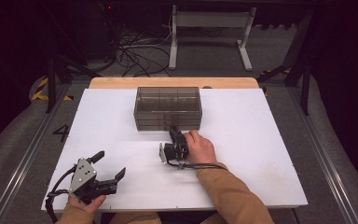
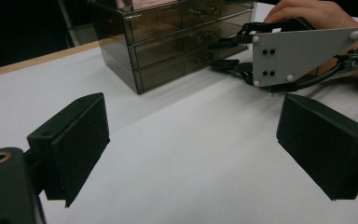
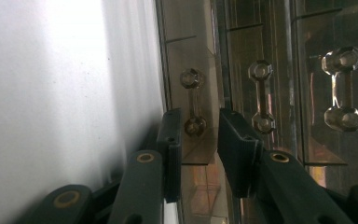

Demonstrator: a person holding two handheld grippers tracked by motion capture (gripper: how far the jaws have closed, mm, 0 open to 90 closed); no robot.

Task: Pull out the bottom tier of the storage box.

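Note:
A smoky see-through drawer chest (image 1: 168, 107) with three drawers stands at the far middle of the white table (image 1: 261, 154). My right gripper (image 1: 171, 129), turned on its side, reaches the chest's front low down. In the right gripper view its jaws (image 3: 198, 126) stand narrowly apart on either side of the lowest drawer's clear handle (image 3: 195, 105); a small gap shows beside the handle's knob. My left gripper (image 1: 111, 164) rests near the front left of the table, open wide with nothing between its pads (image 2: 81, 140). The left gripper view looks at the chest (image 2: 168, 42) and the right gripper (image 2: 216, 56).
A wooden strip (image 1: 121, 83) runs along the table's far edge behind the chest. Beyond it, a white table frame (image 1: 209, 28) and loose cables (image 1: 135, 56) lie on the floor. Bare white surface lies left and right of the chest.

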